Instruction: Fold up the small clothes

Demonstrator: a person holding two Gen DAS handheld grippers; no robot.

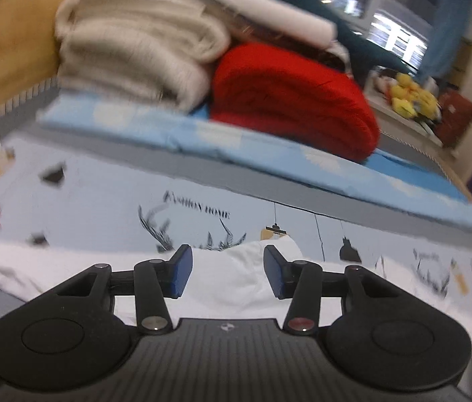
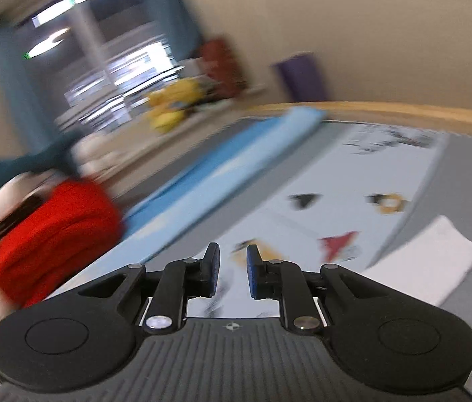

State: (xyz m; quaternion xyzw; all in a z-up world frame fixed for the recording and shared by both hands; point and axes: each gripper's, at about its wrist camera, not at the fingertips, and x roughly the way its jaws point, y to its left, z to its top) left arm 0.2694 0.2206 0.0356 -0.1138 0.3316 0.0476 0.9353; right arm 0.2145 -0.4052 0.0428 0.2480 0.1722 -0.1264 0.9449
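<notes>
Two claws, both empty, hang over the bed as you work through the small clothes. Your left claw stands with its jaws well apart, nothing pressed between the pads; behind and beneath it a white garment lies spread and rumpled across the patterned sheet, running out toward the bed's left edge. It looks unfolded, or at best partly folded: no crisp edge shows in the left wrist view.

Your right claw has its jaws slightly apart with only the sheet visible through the gap. To its right, near the wooden bed edge, a folded white piece rests flat in a tidy rectangle on the grey border of the sheet, apart from the claw. That one reads as finished.

Along the far side of the bed sit a stack of cream blankets, a red blanket and a pale blue pad, none of them part of the job as far as you can judge.

So one item appears done and one is left. The right wrist view is heavily blurred, so finer detail there cannot be told.
</notes>
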